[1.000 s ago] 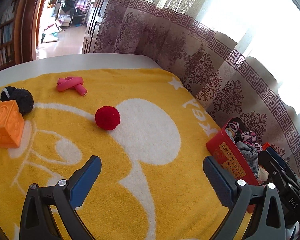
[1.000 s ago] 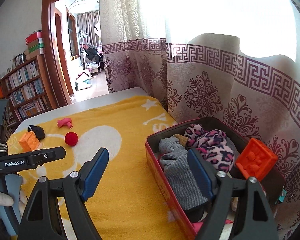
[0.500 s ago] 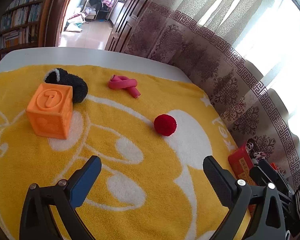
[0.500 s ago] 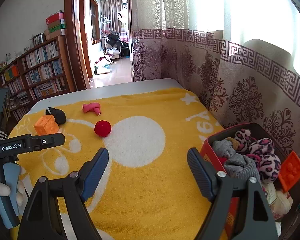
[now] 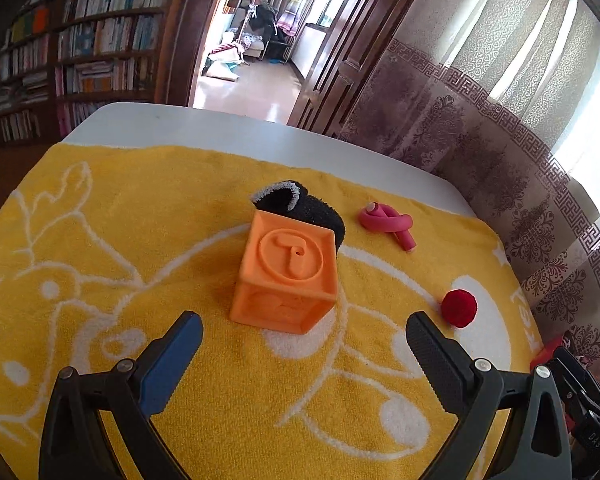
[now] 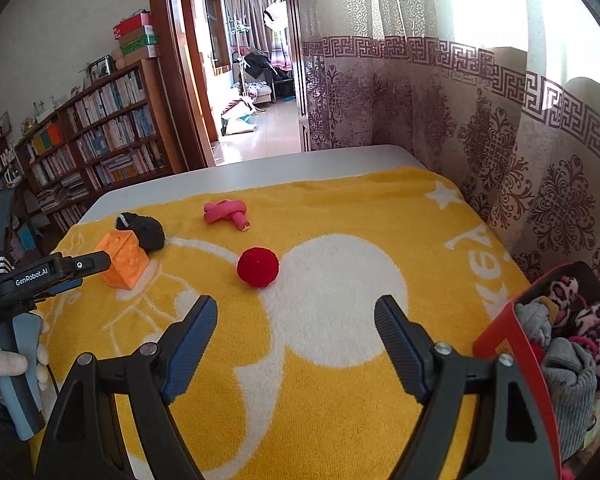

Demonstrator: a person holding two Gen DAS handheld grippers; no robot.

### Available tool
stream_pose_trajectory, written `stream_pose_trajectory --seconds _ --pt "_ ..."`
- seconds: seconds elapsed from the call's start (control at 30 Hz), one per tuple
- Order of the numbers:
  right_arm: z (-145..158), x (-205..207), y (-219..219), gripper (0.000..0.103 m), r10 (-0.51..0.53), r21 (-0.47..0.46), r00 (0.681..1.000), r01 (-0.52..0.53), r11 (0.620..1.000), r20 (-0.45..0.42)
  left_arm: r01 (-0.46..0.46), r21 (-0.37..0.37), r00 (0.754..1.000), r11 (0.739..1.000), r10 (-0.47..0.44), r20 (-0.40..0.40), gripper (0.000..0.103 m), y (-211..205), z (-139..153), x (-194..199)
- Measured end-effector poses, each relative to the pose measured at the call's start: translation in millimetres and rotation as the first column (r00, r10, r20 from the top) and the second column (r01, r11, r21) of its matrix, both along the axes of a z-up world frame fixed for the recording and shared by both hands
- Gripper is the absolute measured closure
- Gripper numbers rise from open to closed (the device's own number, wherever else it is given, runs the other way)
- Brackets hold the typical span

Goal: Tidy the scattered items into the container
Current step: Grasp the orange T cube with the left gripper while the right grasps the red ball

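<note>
An orange cube sits on the yellow towel just ahead of my open left gripper, with nothing between the fingers. Behind the cube lies a black sock. A pink knotted tube rests further back. A red ball lies ahead of my open, empty right gripper. The red box at right holds grey and leopard-print socks.
The towel covers a white table whose bare far edge shows. Patterned curtains hang close along the right side. A bookshelf and a doorway stand beyond. A hand holds the left gripper's handle.
My left gripper has swung left and closed in on the orange cube, which is now centred ahead of it. My right gripper has turned away from the red box toward the red ball.
</note>
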State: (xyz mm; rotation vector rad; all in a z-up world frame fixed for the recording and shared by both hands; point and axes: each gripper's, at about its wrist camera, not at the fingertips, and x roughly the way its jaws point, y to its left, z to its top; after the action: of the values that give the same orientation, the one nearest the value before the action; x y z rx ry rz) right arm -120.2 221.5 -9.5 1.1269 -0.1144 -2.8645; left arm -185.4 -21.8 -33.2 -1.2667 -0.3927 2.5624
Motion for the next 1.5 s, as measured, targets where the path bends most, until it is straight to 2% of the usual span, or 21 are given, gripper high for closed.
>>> stream_pose_trajectory --seconds 0.3,0.4,0.57,0.67,0.7,0.73,0.77,0.87,0.97,1.23,1.37,1.43,1.5 --pt "-48 -11 -21 0.019 0.072 0.0 0.988 -0.073 0.997 0.138 -0.046 -0.15 0.997 0.988 0.036 -0.067 0.0 8 -10 -13" --pt "-51 -11 -21 0.019 0.073 0.005 0.986 -0.074 0.997 0.153 -0.049 -0.167 0.996 0.985 0.037 -0.075 0.0 8 -13 -18" --pt "-60 -14 -16 0.019 0.067 -0.024 0.977 -0.064 0.998 0.204 -0.036 -0.115 0.999 0.993 0.034 -0.016 0.0 6 -23 -29" --pt "-63 -15 -23 0.016 0.074 0.011 0.975 -0.078 0.997 0.212 -0.024 -0.106 0.999 0.994 0.028 0.044 0.0 6 -32 -36" --pt "-64 -16 -25 0.012 0.086 0.02 0.972 -0.092 0.996 0.218 -0.026 -0.102 0.999 0.994 0.03 0.038 0.002 6 -32 -35" --pt "-65 -17 -28 0.009 0.105 0.022 0.968 -0.113 0.993 0.23 -0.026 -0.092 0.999 0.995 0.029 0.03 0.007 5 -31 -34" --pt "-67 -18 -32 0.0 0.123 0.03 0.961 -0.134 0.991 0.247 -0.026 -0.083 0.999 0.996 0.028 0.03 0.023 4 -31 -34" --pt "-69 -17 -39 0.0 0.134 0.096 0.954 -0.165 0.982 0.268 -0.019 -0.042 1.0 0.999 0.02 0.022 0.042 0 -30 -32" --pt "-69 -16 -37 0.0 0.147 0.086 0.951 -0.176 0.981 0.271 -0.019 -0.027 1.0 0.999 0.02 0.014 0.044 -2 -29 -30" --pt "-55 -19 -24 0.001 0.098 0.008 0.971 -0.102 0.995 0.22 0.008 0.011 1.0 1.0 -0.008 -0.013 0.045 -5 -17 -18" --pt "-40 -33 -26 0.002 0.081 0.03 0.978 -0.089 0.996 0.191 0.019 0.022 1.0 1.0 -0.019 -0.017 0.045 -3 -15 -19" --pt "-37 -45 -27 0.006 0.078 0.033 0.977 -0.086 0.996 0.197 0.024 0.022 1.0 0.999 -0.024 -0.014 0.045 -1 -16 -19" --pt "-38 -60 -27 0.019 0.072 0.022 0.974 -0.079 0.997 0.215 0.025 0.026 1.0 0.999 -0.024 -0.016 0.045 -1 -15 -18"
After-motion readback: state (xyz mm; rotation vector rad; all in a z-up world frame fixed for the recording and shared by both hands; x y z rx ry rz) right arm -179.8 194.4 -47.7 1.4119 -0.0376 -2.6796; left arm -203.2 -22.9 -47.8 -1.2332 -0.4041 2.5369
